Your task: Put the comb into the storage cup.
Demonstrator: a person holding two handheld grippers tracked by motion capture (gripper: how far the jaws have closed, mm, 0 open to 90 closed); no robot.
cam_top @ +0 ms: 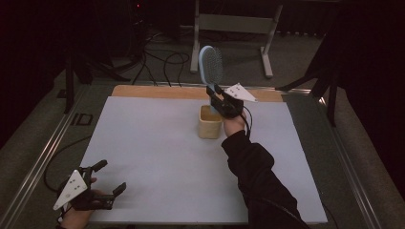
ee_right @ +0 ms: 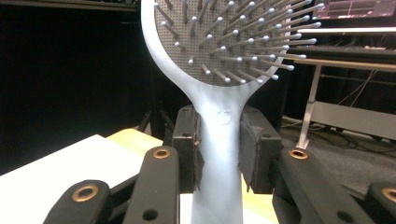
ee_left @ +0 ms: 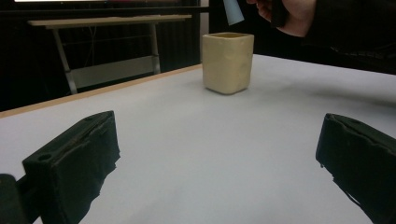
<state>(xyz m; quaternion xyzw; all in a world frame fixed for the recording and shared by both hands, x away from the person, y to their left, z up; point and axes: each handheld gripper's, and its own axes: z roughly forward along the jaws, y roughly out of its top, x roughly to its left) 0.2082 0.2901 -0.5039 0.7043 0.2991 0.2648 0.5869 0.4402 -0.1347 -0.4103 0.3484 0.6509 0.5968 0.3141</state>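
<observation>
A pale blue hairbrush (cam_top: 210, 64) stands upright in the air, bristle pad up, with my right gripper (cam_top: 216, 90) shut on its handle. In the right gripper view the two black pads press the hairbrush (ee_right: 219, 135) handle from both sides. The handle's lower end (ee_left: 232, 11) hangs just above a cream square cup (cam_top: 210, 122) that stands upright on the white table sheet (cam_top: 157, 157). My left gripper (cam_top: 111, 176) rests open near the front left corner, nothing between its fingers (ee_left: 74, 163); the cup (ee_left: 228, 61) lies well ahead of it.
A wooden strip (cam_top: 157, 91) borders the sheet's far edge. Beyond it stand a metal frame (cam_top: 234, 24) and loose cables (cam_top: 162, 62) on the floor. A person's dark sleeve (cam_top: 253, 176) crosses the right half of the sheet.
</observation>
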